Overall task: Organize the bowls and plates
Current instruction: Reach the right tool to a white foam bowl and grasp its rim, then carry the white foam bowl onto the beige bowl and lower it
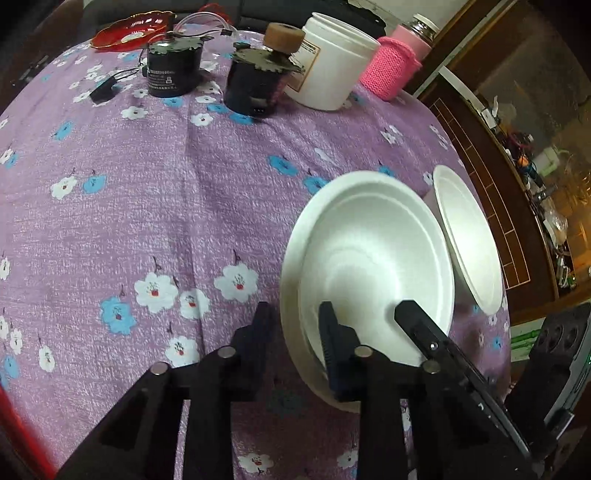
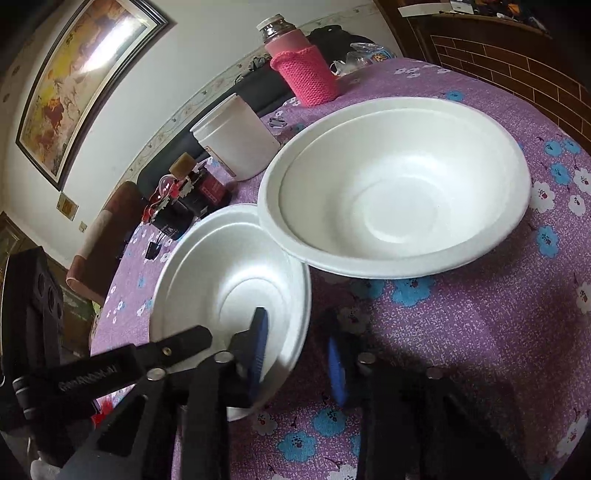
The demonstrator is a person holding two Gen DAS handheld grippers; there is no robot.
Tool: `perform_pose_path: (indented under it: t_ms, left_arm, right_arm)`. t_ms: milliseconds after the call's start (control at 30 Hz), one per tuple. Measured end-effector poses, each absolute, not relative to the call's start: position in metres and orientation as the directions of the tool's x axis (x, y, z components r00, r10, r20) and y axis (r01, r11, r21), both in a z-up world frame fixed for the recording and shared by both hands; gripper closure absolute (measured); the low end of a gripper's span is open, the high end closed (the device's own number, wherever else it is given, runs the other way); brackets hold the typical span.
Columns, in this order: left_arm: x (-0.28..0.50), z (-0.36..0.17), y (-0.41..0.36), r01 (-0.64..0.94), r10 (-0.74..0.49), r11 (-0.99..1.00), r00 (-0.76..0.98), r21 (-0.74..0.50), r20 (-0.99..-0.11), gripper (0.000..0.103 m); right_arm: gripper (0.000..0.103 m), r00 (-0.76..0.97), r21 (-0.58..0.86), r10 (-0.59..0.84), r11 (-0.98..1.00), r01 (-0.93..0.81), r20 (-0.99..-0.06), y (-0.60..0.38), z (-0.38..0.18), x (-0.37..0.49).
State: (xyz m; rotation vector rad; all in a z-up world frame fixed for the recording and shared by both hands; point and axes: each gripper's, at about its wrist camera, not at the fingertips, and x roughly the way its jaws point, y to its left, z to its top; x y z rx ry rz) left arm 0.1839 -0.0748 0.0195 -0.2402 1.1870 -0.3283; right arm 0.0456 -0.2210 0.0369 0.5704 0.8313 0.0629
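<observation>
A small white foam bowl [image 1: 369, 251] [image 2: 229, 273] sits on the purple flowered tablecloth [image 1: 147, 203]. My left gripper [image 1: 295, 332] straddles its near-left rim, one finger outside and one inside, and is shut on it. My right gripper [image 2: 297, 354] straddles the same bowl's other side. Its blue pad [image 2: 258, 347] is inside, the other pad is outside, and a small gap shows at the rim. A larger white bowl [image 2: 395, 184] [image 1: 469, 243] stands just beyond, touching the small one's rim.
At the back of the table stand a white plastic jar [image 1: 328, 62] [image 2: 236, 144], a pink knit-covered bottle [image 1: 391, 66] [image 2: 303, 70], two black cylindrical devices [image 1: 173, 70] with wires and a red glass dish [image 1: 129, 31]. The table edge [image 1: 491, 295] runs close behind the bowls.
</observation>
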Motion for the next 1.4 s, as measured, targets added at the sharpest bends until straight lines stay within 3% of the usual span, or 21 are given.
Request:
perform_pose_path:
  t_ms: [100,300,533,967,1400]
  left_arm:
    - [0.177,0.023,-0.074,0.13,-0.367,0.93,0.351,-0.343,-0.862,0.078]
    - [0.165,0.03,-0.067,0.12,-0.36,0.933,0.365,-0.34,-0.859,0.078]
    - [0.144,0.04,-0.052,0.093,-0.333,0.941,0.399,-0.324,-0.854,0.078]
    - [0.072,0.07,0.014,0.018,-0.287,0.947,0.491,-0.319,-0.823,0.078]
    - [-0.01,0.107,0.107,-0.09,-0.261,0.914,0.617,-0.396,-0.742,0.074]
  right_arm:
    - [0.086,0.685,0.513,0.282,0.844,0.154,-0.671,-0.22,0.038,0.044]
    - [0.09,0.692,0.522,0.303,0.844,0.124,-0.655,-0.215,0.042,0.042]
    - [0.09,0.711,0.48,0.307,0.876,0.05,-0.632,-0.196,0.054,0.032]
    - [0.09,0.676,0.498,0.458,0.854,-0.152,-0.577,-0.137,0.071,0.007]
    - [0.089,0.619,0.47,0.562,0.819,-0.329,-0.548,-0.045,0.106,-0.036]
